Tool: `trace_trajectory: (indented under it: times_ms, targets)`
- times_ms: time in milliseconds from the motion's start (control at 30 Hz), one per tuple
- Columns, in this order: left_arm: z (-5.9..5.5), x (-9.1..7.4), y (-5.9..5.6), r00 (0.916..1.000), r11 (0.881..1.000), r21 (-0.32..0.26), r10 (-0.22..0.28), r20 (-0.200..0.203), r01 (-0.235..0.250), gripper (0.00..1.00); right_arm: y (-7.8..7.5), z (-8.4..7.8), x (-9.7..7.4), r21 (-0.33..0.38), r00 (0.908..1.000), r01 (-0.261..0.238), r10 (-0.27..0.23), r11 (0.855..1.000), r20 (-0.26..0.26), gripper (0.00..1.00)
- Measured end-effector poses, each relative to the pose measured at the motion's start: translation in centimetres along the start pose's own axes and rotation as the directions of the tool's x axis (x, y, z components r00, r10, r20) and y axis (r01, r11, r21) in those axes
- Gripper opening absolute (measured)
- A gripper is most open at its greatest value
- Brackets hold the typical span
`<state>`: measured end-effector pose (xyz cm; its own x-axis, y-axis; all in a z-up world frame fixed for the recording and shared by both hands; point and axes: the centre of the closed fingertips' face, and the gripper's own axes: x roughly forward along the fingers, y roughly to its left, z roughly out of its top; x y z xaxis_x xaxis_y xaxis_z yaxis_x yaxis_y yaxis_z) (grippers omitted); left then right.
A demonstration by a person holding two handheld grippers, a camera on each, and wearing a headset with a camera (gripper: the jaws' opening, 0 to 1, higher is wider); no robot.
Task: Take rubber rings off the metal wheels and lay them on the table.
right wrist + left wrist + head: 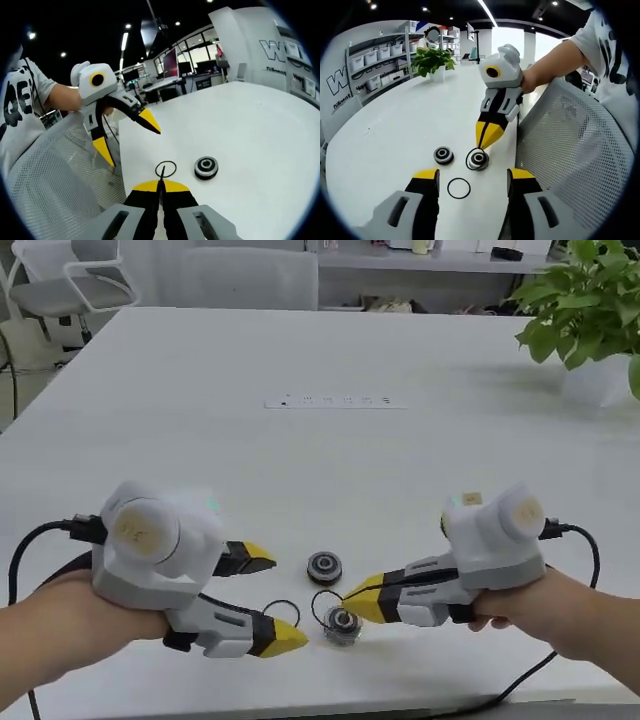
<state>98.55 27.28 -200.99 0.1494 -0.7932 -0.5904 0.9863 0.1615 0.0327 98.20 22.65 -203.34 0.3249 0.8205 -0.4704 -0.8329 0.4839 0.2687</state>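
A rubber ring (313, 608) is sitting askew on the nearer metal wheel (343, 626), close to the tabletop's (300, 440) near edge. The right gripper (352, 598) is clenching a strand of it. A loose ring (458, 178) is lying just beside it, ahead of the left gripper's (271, 597) released jaws, and a second wheel (324, 566) is sitting farther in.

Low over the near edge of the white worktop (320, 440), the left white-and-yellow claw (270, 598) holds its jaws spread wide; the right white-and-yellow claw (352, 601), pointing toward it, pinches a thin black rubber ring (313, 610).
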Motion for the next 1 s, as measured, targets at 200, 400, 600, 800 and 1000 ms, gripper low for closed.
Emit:
trace_trajectory:
  times_ms: [200,400,600,800,1000]
  targets:
    - [-0.7,-1.4,0.6,0.9998,1.0,-0.008,0.022,0.001,-0.022,0.57,0.2,0.9,0.8,-0.013,0.9999,-0.014,0.014,1.0,-0.003,0.0]
    - [-1.6,-2.4,1.3,0.9989,0.998,-0.032,0.047,-0.005,-0.047,0.62,0.6,1.4,1.9,-0.027,0.9994,-0.032,0.032,0.999,-0.013,0.0]
    - [-2.1,-3.5,1.8,0.9975,0.996,-0.053,0.071,0.001,-0.071,0.63,0.8,1.6,3.2,-0.032,0.9987,-0.045,0.044,0.998,-0.023,0.0]
    - [-2.4,-4.3,2.1,0.9959,0.994,-0.069,0.091,0.005,-0.09,0.63,1.1,1.6,4.3,-0.036,0.9975,-0.06,0.058,0.998,-0.039,0.0]
    - [-2.7,-4.7,2.1,0.9949,0.992,-0.08,0.1,0.005,-0.1,0.64,1.3,1.3,5.2,-0.038,0.9959,-0.072,0.07,0.997,-0.057,0.0]
